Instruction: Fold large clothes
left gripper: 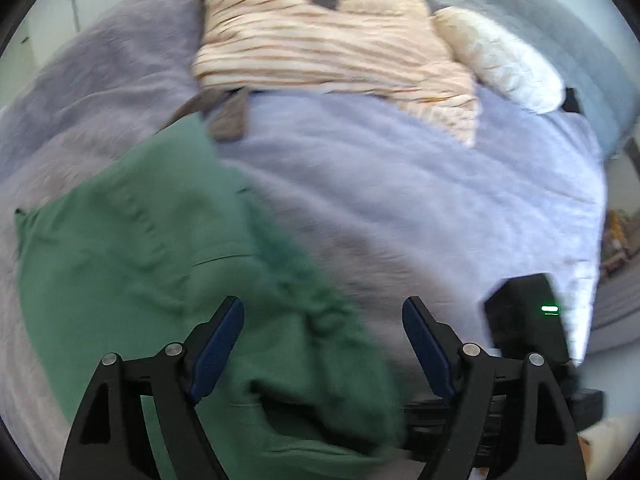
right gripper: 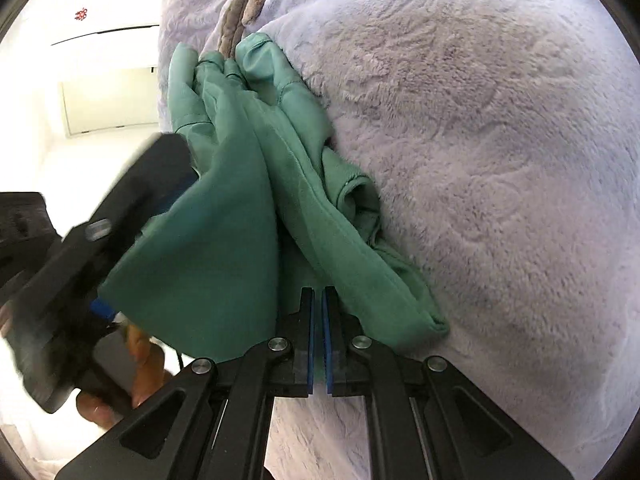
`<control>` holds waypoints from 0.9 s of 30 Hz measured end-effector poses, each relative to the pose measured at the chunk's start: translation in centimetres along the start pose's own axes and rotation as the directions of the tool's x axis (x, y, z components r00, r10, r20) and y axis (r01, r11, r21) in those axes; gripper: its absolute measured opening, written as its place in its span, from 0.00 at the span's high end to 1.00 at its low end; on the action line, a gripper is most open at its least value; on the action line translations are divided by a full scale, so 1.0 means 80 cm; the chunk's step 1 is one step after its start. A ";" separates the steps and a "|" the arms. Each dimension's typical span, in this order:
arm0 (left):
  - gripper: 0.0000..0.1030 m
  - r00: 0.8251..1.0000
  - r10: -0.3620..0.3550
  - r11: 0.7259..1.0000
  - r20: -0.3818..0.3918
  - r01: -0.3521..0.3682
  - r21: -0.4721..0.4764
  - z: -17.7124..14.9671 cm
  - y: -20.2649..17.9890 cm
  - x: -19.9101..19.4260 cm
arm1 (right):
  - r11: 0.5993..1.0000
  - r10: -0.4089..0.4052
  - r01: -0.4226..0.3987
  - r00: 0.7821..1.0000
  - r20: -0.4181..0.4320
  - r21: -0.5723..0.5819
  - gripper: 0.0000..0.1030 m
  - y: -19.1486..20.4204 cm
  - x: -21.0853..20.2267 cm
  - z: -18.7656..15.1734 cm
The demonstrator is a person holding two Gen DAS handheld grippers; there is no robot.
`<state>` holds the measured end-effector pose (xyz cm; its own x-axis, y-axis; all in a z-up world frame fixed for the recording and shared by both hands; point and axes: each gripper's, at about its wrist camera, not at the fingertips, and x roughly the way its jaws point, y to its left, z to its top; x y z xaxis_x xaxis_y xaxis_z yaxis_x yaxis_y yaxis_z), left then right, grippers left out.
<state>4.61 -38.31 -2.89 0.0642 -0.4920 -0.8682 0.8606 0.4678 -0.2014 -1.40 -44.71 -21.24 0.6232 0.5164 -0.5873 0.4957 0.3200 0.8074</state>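
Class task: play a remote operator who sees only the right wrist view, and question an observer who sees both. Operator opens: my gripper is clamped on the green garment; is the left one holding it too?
Observer: No. The left gripper is open above the green garment, holding nothing.
Operator: Anything else on the bed?
Observer: Yes, a striped cream garment lies further up the lilac blanket.
Operator: Anything beside it?
Observer: A white pillow at its right edge.
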 end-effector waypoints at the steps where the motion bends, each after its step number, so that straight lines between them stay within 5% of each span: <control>1: 0.20 1.000 -0.014 1.000 0.015 0.014 -0.001 -0.002 -0.003 -0.009 | 1.000 0.001 -0.001 1.000 0.001 0.002 0.94 -0.004 -0.005 0.000; 4: 0.20 0.998 -0.006 0.999 0.069 0.009 -0.042 -0.010 0.008 -0.040 | 1.000 0.001 -0.001 1.000 0.018 0.008 0.94 -0.007 -0.022 0.009; 7: 0.20 0.992 0.082 0.988 0.094 -0.069 -0.141 -0.029 0.046 -0.069 | 1.000 0.026 -0.027 0.998 0.050 0.015 0.91 -0.002 -0.037 0.013; 9: 0.20 0.985 0.153 0.964 0.085 -0.129 -0.231 -0.048 0.084 -0.084 | 0.997 0.069 -0.073 0.994 0.083 0.040 0.67 -0.004 -0.057 0.008; 10: 0.20 0.981 0.176 0.953 0.075 -0.151 -0.264 -0.058 0.099 -0.090 | 0.993 0.102 -0.108 0.989 0.106 0.054 0.39 -0.007 -0.066 0.009; 11: 0.20 0.977 0.208 0.934 0.055 -0.181 -0.309 -0.073 0.119 -0.095 | 0.989 0.131 -0.139 0.984 0.122 0.058 0.27 -0.011 -0.074 0.009; 15: 0.20 0.960 0.280 0.857 -0.026 -0.262 -0.444 -0.121 0.173 -0.102 | 0.982 0.174 -0.183 0.972 0.156 0.042 0.27 0.003 -0.105 -0.002; 20: 0.20 0.952 0.290 0.786 -0.097 -0.295 -0.544 -0.170 0.201 -0.096 | 0.975 -0.032 0.067 0.986 0.162 -0.213 0.27 0.094 -0.100 -0.024; 24: 0.20 0.953 0.286 0.783 -0.099 -0.292 -0.550 -0.187 0.200 -0.096 | 0.847 -0.164 0.267 0.954 0.252 -0.459 0.27 0.175 -0.090 -0.045; 27: 0.20 0.954 0.284 0.781 -0.101 -0.291 -0.553 -0.189 0.205 -0.101 | 0.743 -0.246 0.343 0.939 0.241 -0.575 0.27 0.205 -0.056 -0.052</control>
<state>10.54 -15.56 -6.04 0.2542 -0.2621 -0.9310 0.3742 0.9143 -0.1552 1.44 -38.51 -5.12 0.6093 0.2142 -0.7635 0.2337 0.8715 0.4311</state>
